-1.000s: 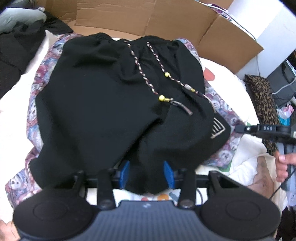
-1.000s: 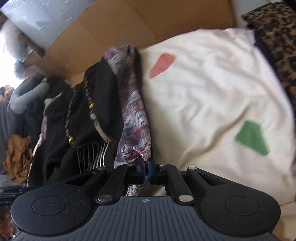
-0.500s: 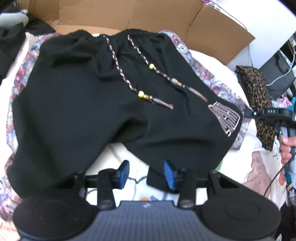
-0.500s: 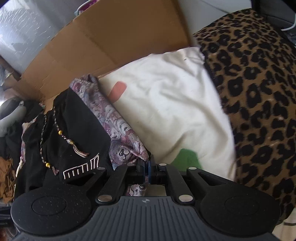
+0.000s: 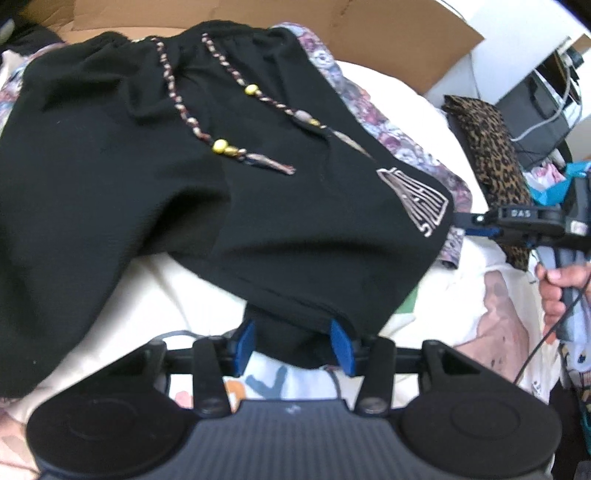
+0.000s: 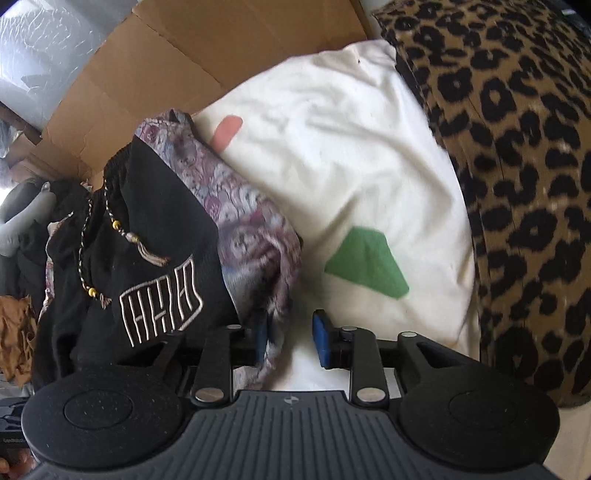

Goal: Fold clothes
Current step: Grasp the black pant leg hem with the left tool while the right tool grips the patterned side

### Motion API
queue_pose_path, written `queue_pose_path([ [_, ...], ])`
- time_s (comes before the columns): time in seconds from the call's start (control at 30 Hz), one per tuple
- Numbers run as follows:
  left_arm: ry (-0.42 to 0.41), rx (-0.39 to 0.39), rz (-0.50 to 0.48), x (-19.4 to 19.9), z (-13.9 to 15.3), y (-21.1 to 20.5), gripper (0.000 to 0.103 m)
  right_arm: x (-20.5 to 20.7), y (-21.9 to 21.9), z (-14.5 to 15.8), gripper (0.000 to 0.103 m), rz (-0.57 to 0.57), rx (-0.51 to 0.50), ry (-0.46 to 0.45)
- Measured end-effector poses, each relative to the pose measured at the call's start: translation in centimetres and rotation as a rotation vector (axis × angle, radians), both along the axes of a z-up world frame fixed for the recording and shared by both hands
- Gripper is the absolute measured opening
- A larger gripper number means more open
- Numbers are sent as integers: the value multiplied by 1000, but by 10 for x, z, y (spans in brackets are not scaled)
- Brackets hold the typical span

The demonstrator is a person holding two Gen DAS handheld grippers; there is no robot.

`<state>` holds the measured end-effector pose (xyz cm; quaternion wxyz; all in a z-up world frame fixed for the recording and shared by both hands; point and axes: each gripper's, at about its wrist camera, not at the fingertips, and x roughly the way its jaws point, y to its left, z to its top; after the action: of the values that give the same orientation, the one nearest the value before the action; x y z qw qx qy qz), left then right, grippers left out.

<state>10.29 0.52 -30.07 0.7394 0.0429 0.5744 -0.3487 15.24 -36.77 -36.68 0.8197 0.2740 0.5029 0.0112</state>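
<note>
Black shorts (image 5: 147,166) with beaded drawstrings (image 5: 221,146) and a white stitched emblem (image 5: 417,199) lie spread on a purple patterned cloth (image 5: 388,133). My left gripper (image 5: 293,347) is at the near leg hem. Its jaws are opening, with a black fold lying loose between the blue pads. My right gripper (image 6: 290,339) is at the patterned cloth's (image 6: 251,236) right corner beside the shorts (image 6: 155,229). Its jaws are also opening. The cloth's edge rests against the left pad and the other pad is free. In the left wrist view the right gripper (image 5: 469,223) sits by the emblem.
A white sheet (image 6: 332,166) with a green patch covers the surface. Leopard-print fabric (image 6: 517,184) lies along the right. Flattened cardboard (image 5: 369,33) stands behind. A person's hand (image 5: 557,288) holds the right gripper's handle. Brown cloth (image 6: 14,332) and dark clothes pile at the far left.
The right gripper was shut on the patterned cloth's corner and pulled it rightward; its jaws now stand apart. The shorts' right leg has unfolded and spread flat, showing the emblem.
</note>
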Motion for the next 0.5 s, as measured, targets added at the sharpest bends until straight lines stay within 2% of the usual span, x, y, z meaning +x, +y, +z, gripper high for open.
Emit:
queue_pose_path([
  [0.03,-3,-15,-1,0,3,1,49,-2,0,-1,28,-3,9,-1],
  [0.1,9,-56,-4,-1,7,4,57,-5,0,-3,28,-4,20,-7],
  [0.2,5,-49,-49,-6,4,-1,60,-5,2,-5,28,0,21,-13],
  [0.5,-80,61,-230,-24,-10,-13,60,-4,5,-5,28,30,-1,-25],
])
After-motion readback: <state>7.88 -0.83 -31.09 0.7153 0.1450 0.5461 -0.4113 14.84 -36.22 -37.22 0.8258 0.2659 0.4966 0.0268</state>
